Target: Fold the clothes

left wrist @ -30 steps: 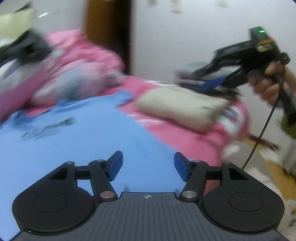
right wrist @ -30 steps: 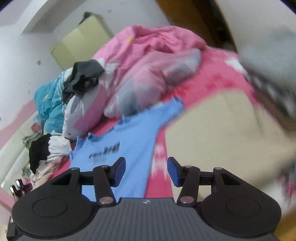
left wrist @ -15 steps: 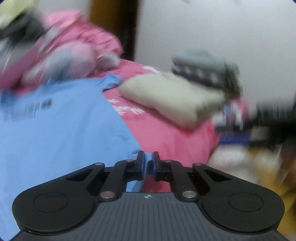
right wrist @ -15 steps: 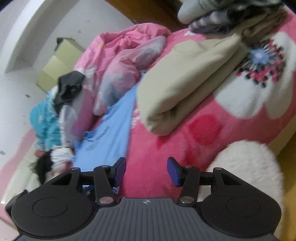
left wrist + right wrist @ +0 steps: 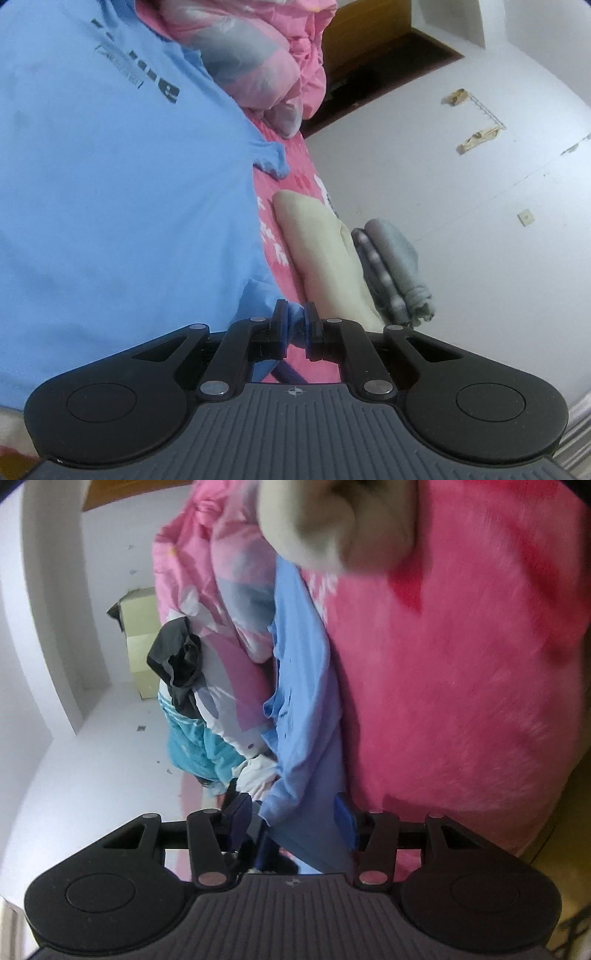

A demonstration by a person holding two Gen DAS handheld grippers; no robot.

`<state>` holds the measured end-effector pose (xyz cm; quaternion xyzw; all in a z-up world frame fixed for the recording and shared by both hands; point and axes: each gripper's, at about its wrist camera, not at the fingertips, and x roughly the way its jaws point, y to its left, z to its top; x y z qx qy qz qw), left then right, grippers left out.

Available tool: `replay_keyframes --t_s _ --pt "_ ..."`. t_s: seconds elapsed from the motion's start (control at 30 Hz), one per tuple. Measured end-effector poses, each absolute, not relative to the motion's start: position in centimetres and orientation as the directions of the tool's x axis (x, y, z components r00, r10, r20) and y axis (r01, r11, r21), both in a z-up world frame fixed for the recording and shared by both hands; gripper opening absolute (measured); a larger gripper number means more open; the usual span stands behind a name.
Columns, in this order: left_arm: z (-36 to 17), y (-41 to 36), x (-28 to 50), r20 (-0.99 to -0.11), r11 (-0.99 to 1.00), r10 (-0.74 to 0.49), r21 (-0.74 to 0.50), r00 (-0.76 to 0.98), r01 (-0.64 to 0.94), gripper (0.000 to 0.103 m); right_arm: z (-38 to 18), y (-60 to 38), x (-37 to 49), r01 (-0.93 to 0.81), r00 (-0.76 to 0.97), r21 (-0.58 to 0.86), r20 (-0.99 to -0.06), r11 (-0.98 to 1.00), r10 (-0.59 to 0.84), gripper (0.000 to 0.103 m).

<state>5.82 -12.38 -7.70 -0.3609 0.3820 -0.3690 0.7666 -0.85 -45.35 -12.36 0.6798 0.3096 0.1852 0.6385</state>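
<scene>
Where tongs [image 5: 295, 320] pinch: soft blue shirt [image 5: 110, 184]

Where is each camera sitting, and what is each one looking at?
Left wrist: sits on the left gripper, looking along its fingers, shut on the blue T-shirt's hem; beyond lie folded clothes and a white wall. No hand shows.
Right wrist: sits on the right gripper, looking along the shirt's edge, which lies between its open fingers; pink blanket beside, clothes pile beyond. No hand shows.
Both see the blue T-shirt, the pink blanket and the beige folded garment.
</scene>
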Motion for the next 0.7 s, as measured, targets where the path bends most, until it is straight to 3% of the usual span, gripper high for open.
replay_keyframes --t_s 0.1,0.23,0.37,0.5,0.6,0.7 --pt "-8.0 -12.6 5.7 -0.312 0.455 -0.853 -0.838 0.418 0.302 0.006 -12.2 -45.0 0.1 0.159 0.747 0.987 -0.111 -0.015 0.656 0.039" --pt "-7.9 -13.3 5.2 -0.315 0.457 -0.867 -0.812 0.386 0.364 0.007 -11.0 -45.2 0.3 0.127 0.769 0.988 -0.154 0.087 0.620 0.014" --pt "-7.8 -14.4 4.4 -0.359 0.484 -0.870 -0.749 0.337 0.452 0.009 -8.7 -45.8 -0.4 0.070 0.793 0.948 -0.241 0.309 0.559 0.009" --pt "-8.1 -14.8 3.3 -0.420 0.519 -0.855 -0.683 0.305 0.514 0.010 -6.3 -45.4 -1.2 0.040 0.797 0.805 -0.383 0.592 0.467 0.003" --pt "-8.1 -14.6 2.7 -0.444 0.536 -0.843 -0.652 0.303 0.536 0.010 -4.6 -44.9 -2.0 -0.024 0.792 0.705 -0.419 0.709 0.444 0.003" --pt "-7.8 -14.1 2.3 -0.447 0.549 -0.835 -0.627 0.322 0.552 0.014 -4.2 -43.7 -2.0 -0.025 0.774 0.532 -0.526 0.847 0.353 0.003"
